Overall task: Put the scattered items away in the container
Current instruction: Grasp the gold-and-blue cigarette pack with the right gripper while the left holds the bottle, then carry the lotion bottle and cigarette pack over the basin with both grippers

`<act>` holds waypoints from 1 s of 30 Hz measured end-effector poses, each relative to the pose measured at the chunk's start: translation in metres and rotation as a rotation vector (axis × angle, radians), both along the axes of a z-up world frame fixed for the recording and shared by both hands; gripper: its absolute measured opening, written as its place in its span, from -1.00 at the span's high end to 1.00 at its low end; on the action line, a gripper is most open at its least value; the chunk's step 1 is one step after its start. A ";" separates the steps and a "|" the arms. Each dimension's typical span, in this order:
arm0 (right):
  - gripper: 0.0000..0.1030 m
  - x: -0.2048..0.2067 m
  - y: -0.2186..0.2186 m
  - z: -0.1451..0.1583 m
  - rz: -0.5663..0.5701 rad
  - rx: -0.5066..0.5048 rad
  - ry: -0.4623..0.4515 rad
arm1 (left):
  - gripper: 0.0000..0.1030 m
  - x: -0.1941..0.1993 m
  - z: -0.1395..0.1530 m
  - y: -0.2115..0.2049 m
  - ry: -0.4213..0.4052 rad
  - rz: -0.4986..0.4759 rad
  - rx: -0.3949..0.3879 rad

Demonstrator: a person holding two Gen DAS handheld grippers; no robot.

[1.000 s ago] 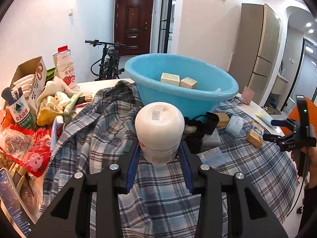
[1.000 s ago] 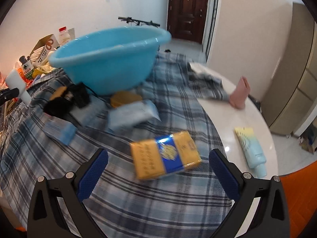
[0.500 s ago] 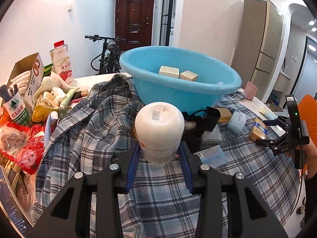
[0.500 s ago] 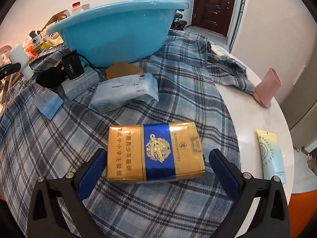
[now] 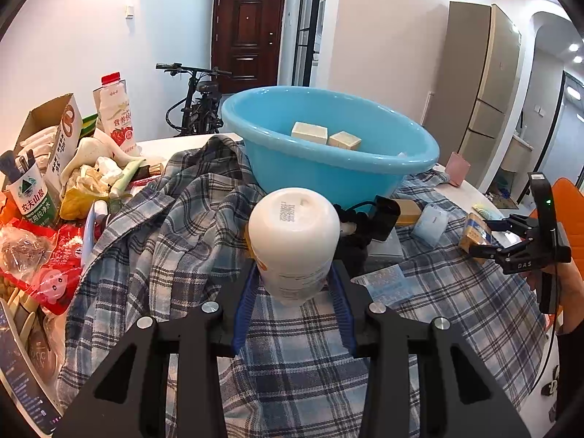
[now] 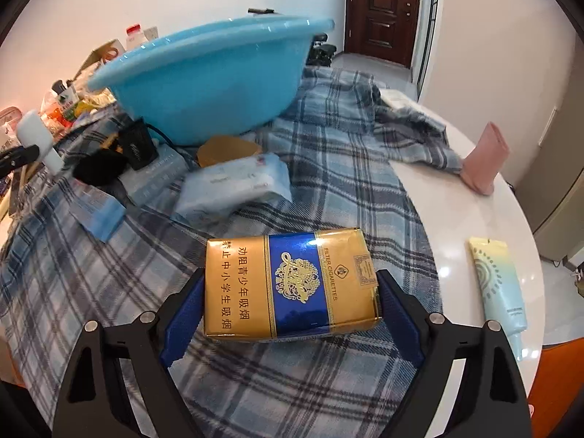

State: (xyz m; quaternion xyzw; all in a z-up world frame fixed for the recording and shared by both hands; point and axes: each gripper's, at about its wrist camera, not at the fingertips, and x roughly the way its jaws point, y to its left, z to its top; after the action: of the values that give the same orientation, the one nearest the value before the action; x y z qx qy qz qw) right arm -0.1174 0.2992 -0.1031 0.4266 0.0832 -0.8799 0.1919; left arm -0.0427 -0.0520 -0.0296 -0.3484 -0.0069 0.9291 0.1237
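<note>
White bottle (image 5: 294,242) clamped in left gripper (image 5: 292,314), cap hidden; right gripper (image 6: 290,310) pinches cigarette pack (image 6: 290,283)

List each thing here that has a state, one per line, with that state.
Left gripper: shut on white bottle, held bottom-forward.
Right gripper: closed on cigarette pack, lying flat.
Blue basin: upright, two soap bars inside.
Wipes pack: lying on plaid shirt.
Pink pouch: standing, tilted.
Tube: lying flat.
Door: closed.
</note>
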 end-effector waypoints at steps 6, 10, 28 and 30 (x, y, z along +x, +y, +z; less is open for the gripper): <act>-0.75 0.018 -0.011 0.035 0.014 0.004 0.078 | 0.26 0.005 0.013 0.001 0.030 -0.002 0.008; -0.75 0.029 -0.027 0.064 0.034 0.007 0.137 | 0.26 0.005 0.032 0.001 0.067 -0.003 0.027; -0.75 -0.005 -0.093 0.203 0.103 -0.137 0.401 | 0.26 -0.051 0.154 0.022 0.311 -0.011 0.037; -0.75 -0.010 -0.098 0.217 0.109 -0.150 0.428 | 0.26 -0.059 0.165 0.022 0.340 -0.003 0.044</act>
State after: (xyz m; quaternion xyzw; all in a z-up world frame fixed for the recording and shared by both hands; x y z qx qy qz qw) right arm -0.1277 0.2007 0.1142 0.2095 0.0790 -0.9425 0.2483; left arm -0.1013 -0.0304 0.1356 -0.1833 -0.0059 0.9741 0.1320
